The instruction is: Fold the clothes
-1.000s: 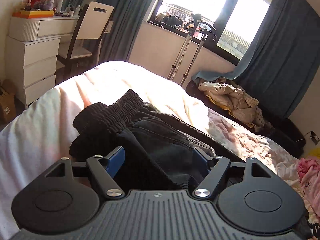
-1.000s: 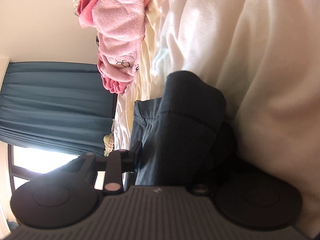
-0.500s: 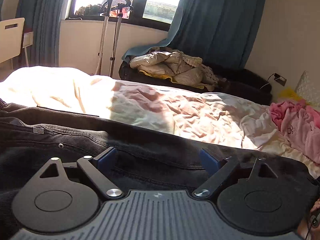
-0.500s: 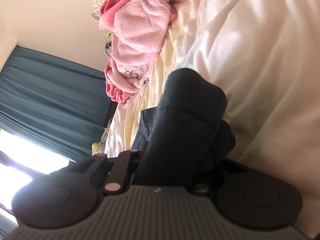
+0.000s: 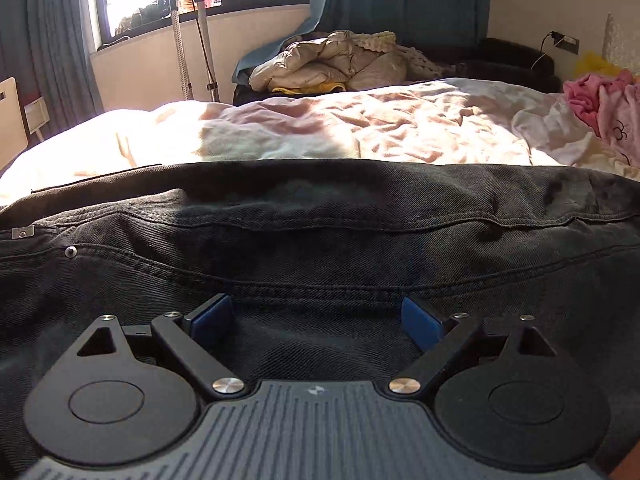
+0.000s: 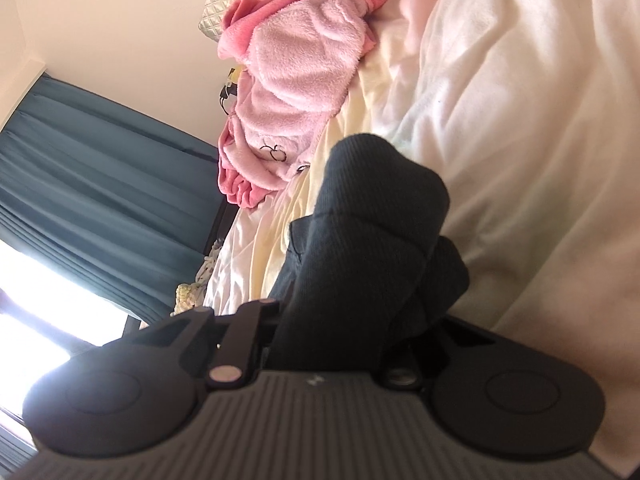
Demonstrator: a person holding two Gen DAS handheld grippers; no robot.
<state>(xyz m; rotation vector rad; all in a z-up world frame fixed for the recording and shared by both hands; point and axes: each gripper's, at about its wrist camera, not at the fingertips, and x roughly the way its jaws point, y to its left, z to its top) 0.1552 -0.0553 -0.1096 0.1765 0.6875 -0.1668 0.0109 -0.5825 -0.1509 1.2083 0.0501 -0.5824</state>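
Observation:
Black jeans (image 5: 320,240) lie spread across the bed, filling the lower half of the left wrist view. My left gripper (image 5: 316,316) is open, its blue pads (image 5: 212,316) wide apart and resting on the denim below a seam. In the right wrist view, my right gripper (image 6: 340,332) is rolled sideways, and a dark ribbed garment (image 6: 372,240), bunched and folded, sits between its jaws. The fabric hides the fingertips, so the grip cannot be judged.
The bed has a white and pale pink duvet (image 5: 360,124). A pink fleece garment (image 6: 296,80) lies near the headboard end, also in the left wrist view (image 5: 600,96). A beige jacket pile (image 5: 332,64), metal stand (image 5: 180,40), window and blue curtains (image 6: 100,176) lie beyond.
My left gripper has swung right along the jeans and settled lower on the denim. My right gripper has tilted slightly, with the ribbed garment still between its jaws.

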